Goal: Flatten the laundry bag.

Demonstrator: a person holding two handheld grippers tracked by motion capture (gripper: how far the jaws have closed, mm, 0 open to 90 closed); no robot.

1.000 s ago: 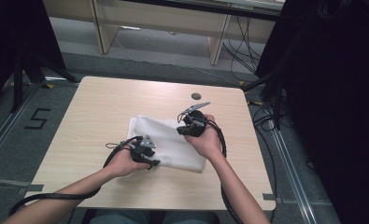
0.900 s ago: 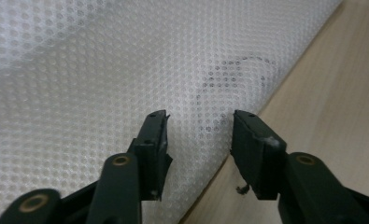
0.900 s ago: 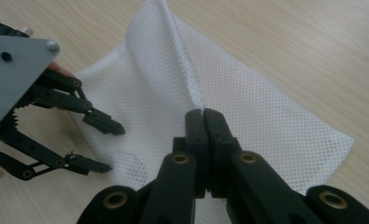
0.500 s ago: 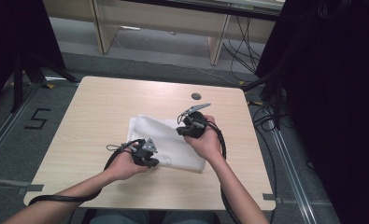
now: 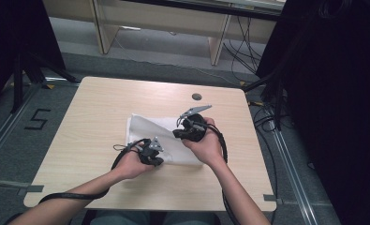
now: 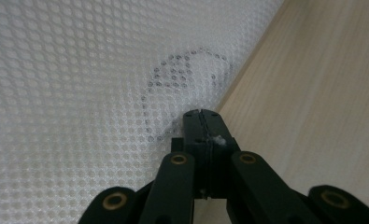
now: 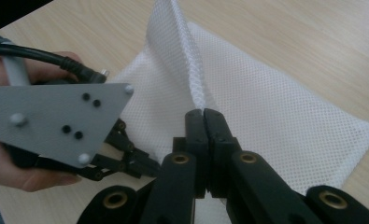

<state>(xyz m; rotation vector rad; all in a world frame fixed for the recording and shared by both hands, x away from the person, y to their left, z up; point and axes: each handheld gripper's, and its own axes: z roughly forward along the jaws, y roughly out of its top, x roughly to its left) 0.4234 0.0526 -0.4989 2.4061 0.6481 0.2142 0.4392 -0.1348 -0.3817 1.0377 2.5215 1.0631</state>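
Since a second ago your left hand has drawn slightly nearer you along the front edge of the white mesh cloth [image 5: 161, 136], while your right hand has barely moved. Your left gripper [image 5: 155, 157] sits at the cloth's near edge, and in the left gripper view its jaws are pressed together with the tips on the mesh right beside the bare wood; whether any fabric is caught between them you cannot tell. Your right gripper [image 5: 182, 133] is above the middle of the cloth, jaws closed and pinching a ridge of mesh that rises away from the tips in the right gripper view. That cloth [image 7: 275, 107] lies spread on the light wooden table [image 5: 103, 108], roughly at its centre. Your left hand [image 7: 14, 135] and the left gripper's grey plate [image 7: 51, 121] show at the left of the right gripper view. A small dark round disc [image 5: 196, 96] lies on the table beyond the cloth, well apart from it
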